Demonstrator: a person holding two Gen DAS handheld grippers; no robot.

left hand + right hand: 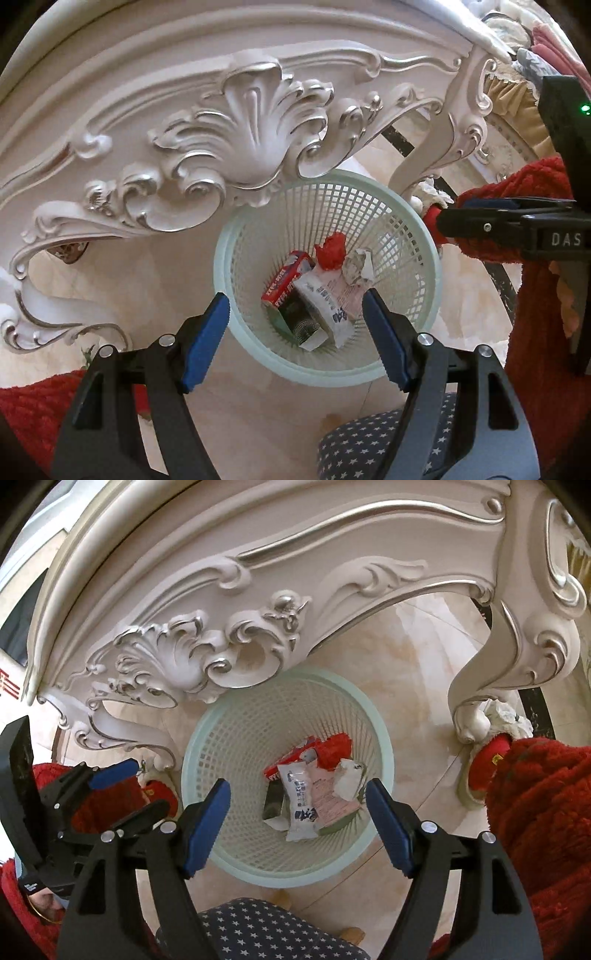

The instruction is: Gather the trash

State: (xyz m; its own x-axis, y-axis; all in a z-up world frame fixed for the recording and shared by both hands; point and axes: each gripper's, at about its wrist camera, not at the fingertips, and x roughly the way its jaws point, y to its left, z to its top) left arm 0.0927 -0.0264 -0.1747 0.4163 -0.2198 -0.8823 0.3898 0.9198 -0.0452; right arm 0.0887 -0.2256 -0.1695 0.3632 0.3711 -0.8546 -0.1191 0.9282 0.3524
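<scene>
A pale green mesh wastebasket [325, 376] [295, 878] stands on the floor under the carved table edge. Inside lie a red box [284, 280] [288, 757], a white printed packet [325, 302] [301, 797], a pink paper [328, 797], crumpled white paper [356, 269] [349, 779] and a red fuzzy scrap [332, 251] [332, 749]. My left gripper [295, 299] [140, 794] hangs open above the basket's mouth, nothing between its blue pads. My right gripper [295, 784] [447, 216] is also open and empty over the basket.
An ornate white table apron [240, 129] overhangs the basket's far rim, and a curved table leg [476, 686] stands at the right. Red fuzzy sleeves [546, 812] flank the view. A dark star-patterned fabric [369, 443] sits close below. The floor is beige marble tile.
</scene>
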